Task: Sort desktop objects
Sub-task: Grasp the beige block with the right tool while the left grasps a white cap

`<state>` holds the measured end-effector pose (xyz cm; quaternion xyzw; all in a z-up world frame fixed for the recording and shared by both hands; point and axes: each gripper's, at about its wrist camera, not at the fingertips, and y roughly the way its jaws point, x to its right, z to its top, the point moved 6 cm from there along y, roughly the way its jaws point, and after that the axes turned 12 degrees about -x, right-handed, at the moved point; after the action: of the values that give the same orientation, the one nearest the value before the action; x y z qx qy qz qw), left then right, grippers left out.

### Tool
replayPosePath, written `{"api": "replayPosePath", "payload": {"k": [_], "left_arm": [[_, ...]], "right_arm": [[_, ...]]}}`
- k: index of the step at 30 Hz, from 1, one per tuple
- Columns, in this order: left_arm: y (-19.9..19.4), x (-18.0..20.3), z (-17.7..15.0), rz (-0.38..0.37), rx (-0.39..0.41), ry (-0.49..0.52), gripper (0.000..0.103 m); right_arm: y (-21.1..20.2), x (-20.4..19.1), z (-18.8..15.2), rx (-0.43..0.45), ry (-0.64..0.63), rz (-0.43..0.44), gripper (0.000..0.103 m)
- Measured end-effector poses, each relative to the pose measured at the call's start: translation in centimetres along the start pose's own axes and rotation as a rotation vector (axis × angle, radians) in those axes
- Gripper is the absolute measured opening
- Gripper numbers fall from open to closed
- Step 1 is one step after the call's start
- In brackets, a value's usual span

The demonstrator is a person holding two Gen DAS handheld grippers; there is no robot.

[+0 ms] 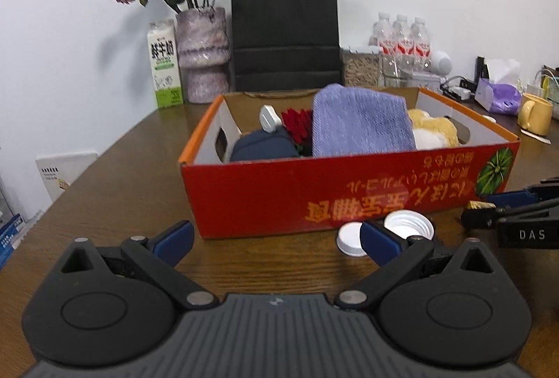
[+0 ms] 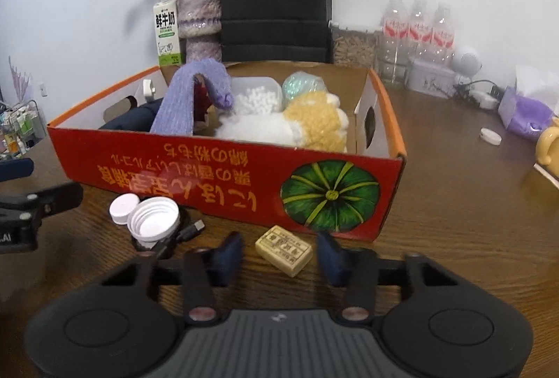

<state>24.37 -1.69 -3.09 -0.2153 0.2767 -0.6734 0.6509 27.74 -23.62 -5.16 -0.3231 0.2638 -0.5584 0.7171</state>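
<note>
A red cardboard box with an orange rim [image 2: 223, 168] stands on the dark brown wooden table [image 2: 454, 203], its front wall printed with yellow characters and a green pumpkin. Inside it lie a folded lavender knitted cloth [image 1: 360, 121], a cream and tan fluffy plush item [image 2: 314, 126], a navy blue pouch [image 1: 262, 145], a small silver device [image 1: 269, 117], a clear plastic tub of white cotton balls [image 2: 253, 98] and something dark red between the pouch and the cloth.

In front of the box, the right gripper [image 2: 279, 255] points down at a small beige rectangular block with stamped lettering [image 2: 283, 250] that lies flat on the table. Its blue-padded fingers [image 2: 227, 255] stand on either side of the block, narrowed but with a gap showing on each side, so the pads do not press on it.

The left gripper [image 1: 276, 236] hovers low over the table near the box's front left corner, its blue fingers spread wide with nothing between them. Just past its right finger lie a large white threaded plastic lid [image 1: 408, 224], open side up, and a smaller white round cap [image 1: 349, 238], the two touching. In the right wrist view a black cable with a plug [image 2: 190, 231] lies under the large lid.

Against the white wall behind stand a black paper bag [image 1: 284, 28], a mottled pink vase of dried roses [image 1: 202, 53], a white and green milk carton [image 1: 164, 63] and three clear water bottles [image 1: 401, 39]. A yellow mug [image 1: 534, 114] sits at far right.
</note>
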Motion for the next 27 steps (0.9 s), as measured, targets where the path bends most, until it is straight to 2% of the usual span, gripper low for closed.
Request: {"api": "replayPosePath", "payload": {"k": [12, 18, 22, 27], "left_arm": [[1.8, 2.0, 0.3, -0.038, -0.076, 0.034, 0.103], [2.6, 2.4, 0.6, -0.027, -0.1, 0.037, 0.091], [3.0, 2.7, 0.6, -0.036, -0.119, 0.037, 0.088], [3.6, 3.0, 0.8, -0.057, -0.147, 0.031, 0.078]], "right_arm": [[-1.4, 0.2, -0.7, 0.044, 0.001, 0.014, 0.034], [-2.0, 0.5, -1.0, 0.06, 0.002, 0.021, 0.034], [-2.3, 0.8, -1.1, 0.072, 0.007, 0.031, 0.034], [-2.5, 0.8, -1.2, 0.078, 0.003, 0.044, 0.034]]}}
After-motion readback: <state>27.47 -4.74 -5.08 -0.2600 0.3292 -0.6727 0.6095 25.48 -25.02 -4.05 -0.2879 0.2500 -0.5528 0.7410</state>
